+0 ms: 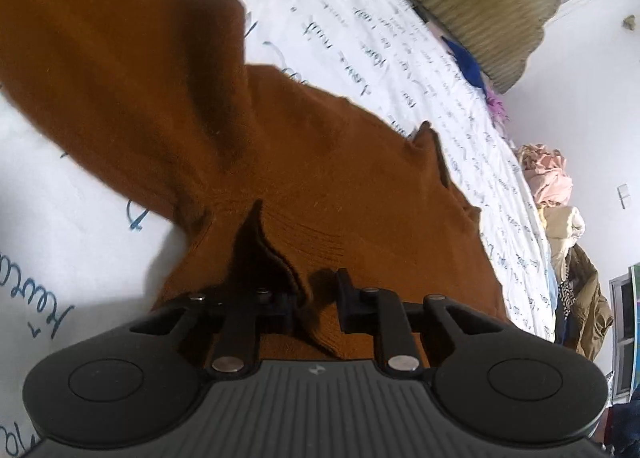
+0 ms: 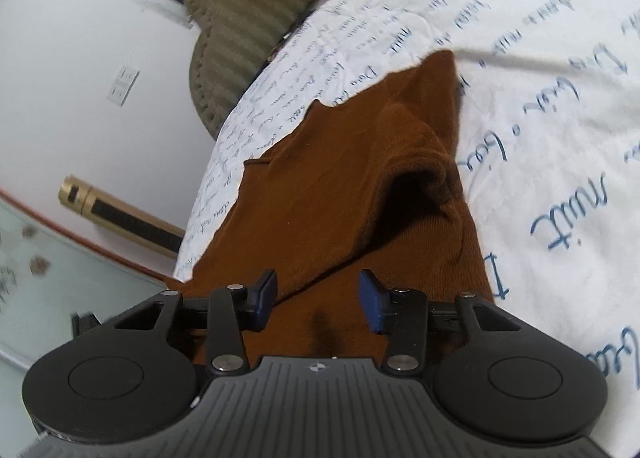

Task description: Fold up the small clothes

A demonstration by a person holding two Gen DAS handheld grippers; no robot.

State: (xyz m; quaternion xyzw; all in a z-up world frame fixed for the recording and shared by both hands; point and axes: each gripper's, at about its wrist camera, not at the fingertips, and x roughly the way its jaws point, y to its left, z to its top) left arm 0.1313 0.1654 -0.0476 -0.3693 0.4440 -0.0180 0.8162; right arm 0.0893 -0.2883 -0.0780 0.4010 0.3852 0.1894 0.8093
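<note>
Left wrist view: a brown sweater (image 1: pixel 280 162) is spread on the bed (image 1: pixel 72 242). The left tongs (image 1: pixel 316 298) are narrowly parted over its hem, the right tongs (image 2: pixel 318 300) wide, nothing gripped. A single layer could be pinched, leaving the fold crooked.

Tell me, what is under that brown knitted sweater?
The brown knitted sweater lies on a white bedsheet printed with blue handwriting, which shows all around it. Whatever sits directly beneath the fabric is covered and cannot be seen.

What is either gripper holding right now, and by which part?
Nothing is held. The left gripper and right gripper both hover open over the brown sweater, their jaws apart with fabric visible between them but not pinched.
</note>
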